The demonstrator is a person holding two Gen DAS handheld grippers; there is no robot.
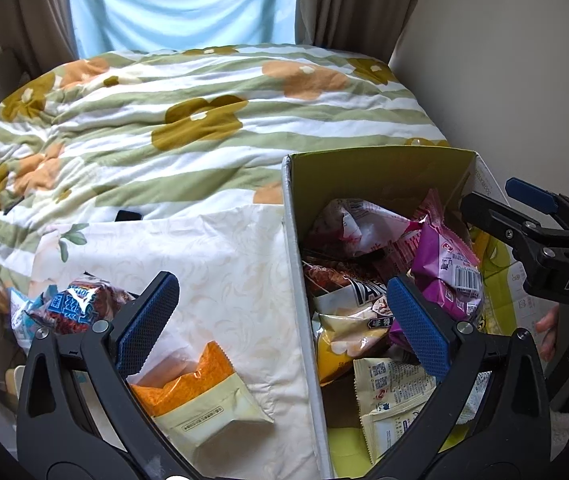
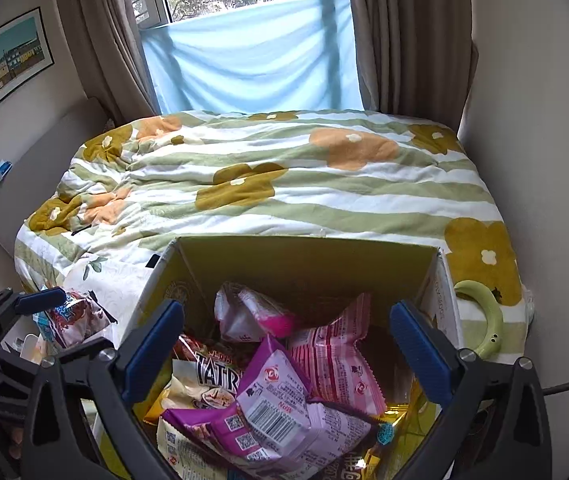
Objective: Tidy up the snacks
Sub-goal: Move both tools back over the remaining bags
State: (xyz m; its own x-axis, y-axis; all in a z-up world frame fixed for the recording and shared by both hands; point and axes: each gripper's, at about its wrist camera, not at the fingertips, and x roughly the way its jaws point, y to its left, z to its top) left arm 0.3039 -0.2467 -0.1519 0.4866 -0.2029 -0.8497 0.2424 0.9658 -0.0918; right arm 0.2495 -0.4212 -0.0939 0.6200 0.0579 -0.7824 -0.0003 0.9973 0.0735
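Lying nearest the wide-apart, empty left gripper [image 1: 280, 320] is an orange snack packet [image 1: 200, 392], light, crinkly and slippery, best pinched at its sealed edge. Beyond, the right gripper [image 2: 286, 344] hangs splayed and empty over the cardboard box [image 2: 304, 252] heaped with packets.

Bed [image 2: 324, 200] under floral quilt; cardboard box [image 2: 304, 260] and pillow [image 1: 224, 260] atop.

Glossy plastic snack packets [image 2: 276, 396] fill the matt cardboard box [image 2: 304, 256]; soft, rumpled cloth quilt [image 1: 204, 120] upper frame; tongs' pads [image 1: 420, 328] rough, textured rubber
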